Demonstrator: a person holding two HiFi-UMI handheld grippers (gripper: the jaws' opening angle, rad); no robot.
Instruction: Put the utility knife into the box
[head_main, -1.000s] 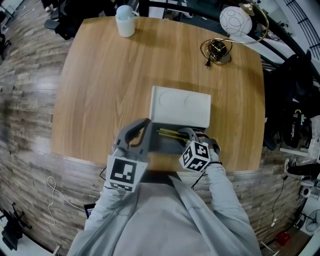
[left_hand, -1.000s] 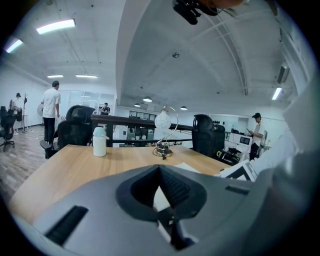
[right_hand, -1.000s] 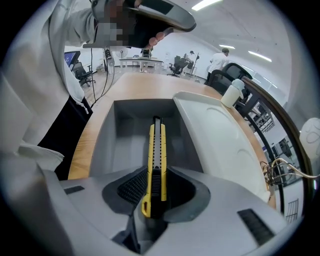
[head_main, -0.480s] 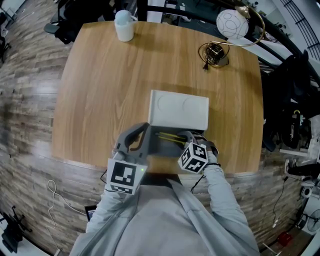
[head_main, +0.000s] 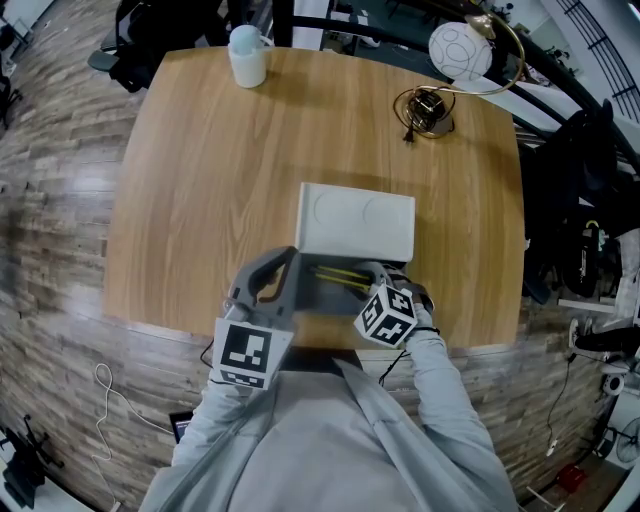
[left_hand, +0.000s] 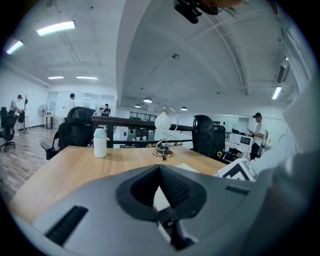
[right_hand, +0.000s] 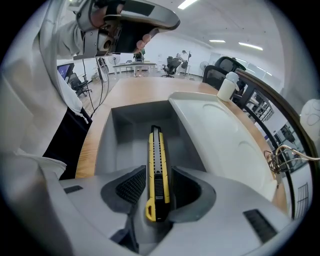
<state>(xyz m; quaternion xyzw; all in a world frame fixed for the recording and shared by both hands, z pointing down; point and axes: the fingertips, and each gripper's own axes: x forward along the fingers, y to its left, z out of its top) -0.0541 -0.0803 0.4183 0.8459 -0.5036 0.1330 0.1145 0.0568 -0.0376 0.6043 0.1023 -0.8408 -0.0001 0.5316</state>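
Right gripper (right_hand: 155, 186) jaws are opening around the yellow utility knife (right_hand: 156, 160), which reaches ahead into the grey box (right_hand: 107, 142). Left gripper (left_hand: 160, 189) is closed, empty.

The right claw (right_hand: 159, 188) is opening. Its 2 jaws stand wider around the utility knife (right_hand: 156, 167) than they did 1 second ago. A clear gap shows at the left pad (right_hand: 131, 186), and the knife's rear end lies loose between the jaws. Its front end reaches into the grey box (right_hand: 120, 131).

In the head view the right claw's marker cube (head_main: 386, 315) has slipped a little left and down, and the left claw (head_main: 288, 262) a little lower. That view itself has shifted. The white cup (head_main: 247, 55) and the round lamp (head_main: 460, 48) now sit slightly further left on the tabletop (head_main: 200, 180).
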